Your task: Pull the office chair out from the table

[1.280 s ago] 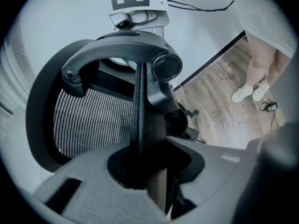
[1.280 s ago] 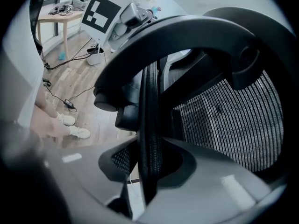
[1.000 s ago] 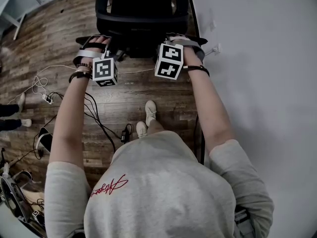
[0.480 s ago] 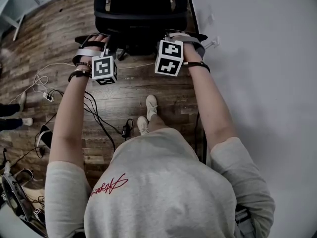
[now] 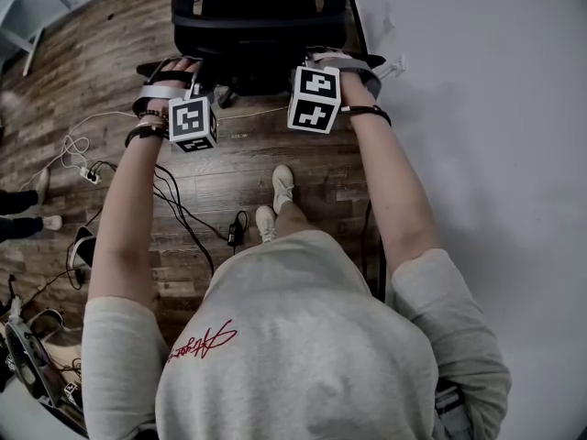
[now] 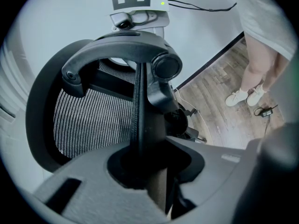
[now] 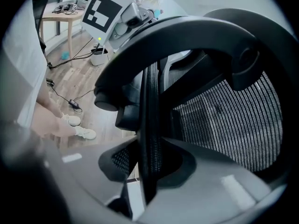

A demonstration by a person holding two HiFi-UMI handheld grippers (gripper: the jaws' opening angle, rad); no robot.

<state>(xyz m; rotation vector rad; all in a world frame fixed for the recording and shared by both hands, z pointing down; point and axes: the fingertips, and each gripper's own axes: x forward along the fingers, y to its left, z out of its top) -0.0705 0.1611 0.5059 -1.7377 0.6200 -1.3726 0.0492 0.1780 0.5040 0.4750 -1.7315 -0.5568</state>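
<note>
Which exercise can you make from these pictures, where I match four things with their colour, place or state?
Things:
1. chair
2. left tongs
3. shoes
4. cables

Descriptions:
A. black, trailing over the wood floor
B. shut on the edge of the chair's back
C. black, with a mesh back
D. white, a pair

Right pairs: 1-C, 2-B, 3-D, 4-A.
</note>
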